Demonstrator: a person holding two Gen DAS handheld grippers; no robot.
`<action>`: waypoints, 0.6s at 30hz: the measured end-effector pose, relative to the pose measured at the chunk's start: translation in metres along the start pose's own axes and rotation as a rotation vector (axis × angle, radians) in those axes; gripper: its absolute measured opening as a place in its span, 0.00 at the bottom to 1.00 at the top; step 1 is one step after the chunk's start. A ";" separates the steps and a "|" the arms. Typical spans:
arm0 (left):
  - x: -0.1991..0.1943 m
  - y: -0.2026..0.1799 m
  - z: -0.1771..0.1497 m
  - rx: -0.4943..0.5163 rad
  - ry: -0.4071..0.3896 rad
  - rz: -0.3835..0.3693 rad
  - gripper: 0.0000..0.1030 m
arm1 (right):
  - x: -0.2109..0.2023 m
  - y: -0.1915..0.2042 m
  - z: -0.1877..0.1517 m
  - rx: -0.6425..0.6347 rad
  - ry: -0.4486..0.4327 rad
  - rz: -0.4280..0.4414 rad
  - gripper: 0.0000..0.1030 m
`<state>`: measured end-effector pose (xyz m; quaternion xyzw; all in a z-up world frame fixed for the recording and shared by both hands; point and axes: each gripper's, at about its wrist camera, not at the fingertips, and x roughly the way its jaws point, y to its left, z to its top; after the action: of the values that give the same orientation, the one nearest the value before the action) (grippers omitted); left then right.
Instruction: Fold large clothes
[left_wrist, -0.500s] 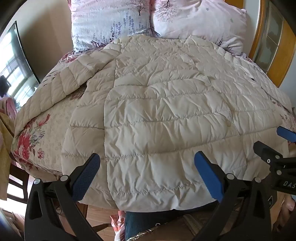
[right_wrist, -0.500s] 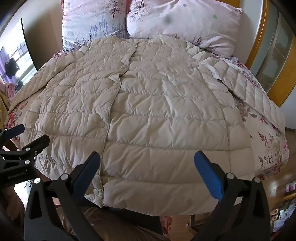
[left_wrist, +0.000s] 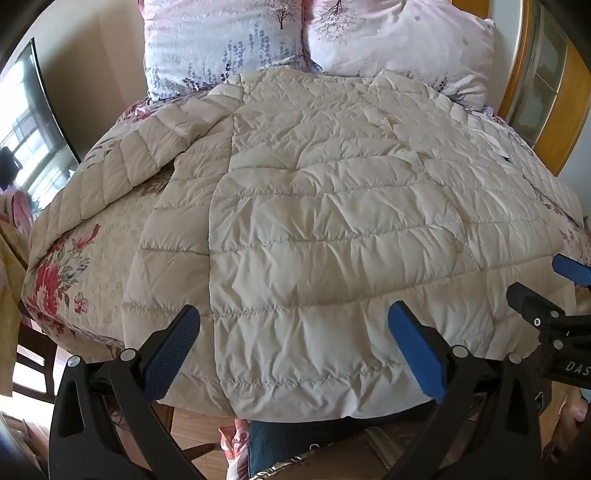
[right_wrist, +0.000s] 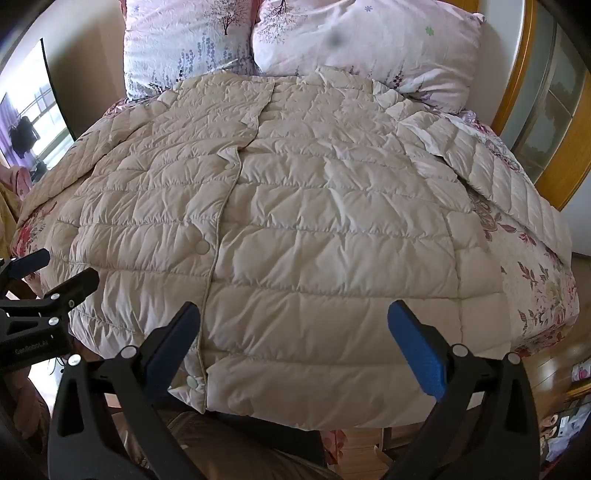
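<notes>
A cream quilted down jacket (left_wrist: 332, 221) (right_wrist: 295, 240) lies spread flat, front up, on a bed, with its snap placket (right_wrist: 218, 236) running down the middle. One sleeve (left_wrist: 122, 170) stretches out to the left, the other sleeve (right_wrist: 495, 173) to the right. My left gripper (left_wrist: 293, 343) hovers open above the hem's left half, nothing between its blue pads. My right gripper (right_wrist: 293, 343) hovers open above the hem's right half, also empty. Each gripper shows at the edge of the other's view.
Two pink patterned pillows (left_wrist: 314, 40) (right_wrist: 295, 40) lean at the head of the bed. A floral bedspread (left_wrist: 70, 266) (right_wrist: 535, 280) lies under the jacket. A wooden door frame (right_wrist: 554, 122) stands at right, a window (left_wrist: 22, 147) at left. The person's legs (left_wrist: 288, 446) stand at the bed's foot.
</notes>
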<state>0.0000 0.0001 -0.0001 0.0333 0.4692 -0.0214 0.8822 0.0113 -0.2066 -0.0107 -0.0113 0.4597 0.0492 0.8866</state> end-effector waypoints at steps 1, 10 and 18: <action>0.000 0.000 0.000 -0.001 0.001 0.000 0.99 | 0.000 0.000 0.000 0.000 0.000 0.000 0.98; 0.000 0.000 0.000 -0.001 0.002 -0.002 0.99 | 0.001 -0.001 0.000 0.002 0.001 0.002 0.98; 0.000 0.000 0.000 -0.002 0.004 -0.003 0.99 | 0.001 -0.001 -0.001 0.004 0.002 0.004 0.98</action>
<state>0.0002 0.0003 -0.0002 0.0316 0.4712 -0.0221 0.8812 0.0118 -0.2077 -0.0123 -0.0088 0.4607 0.0503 0.8861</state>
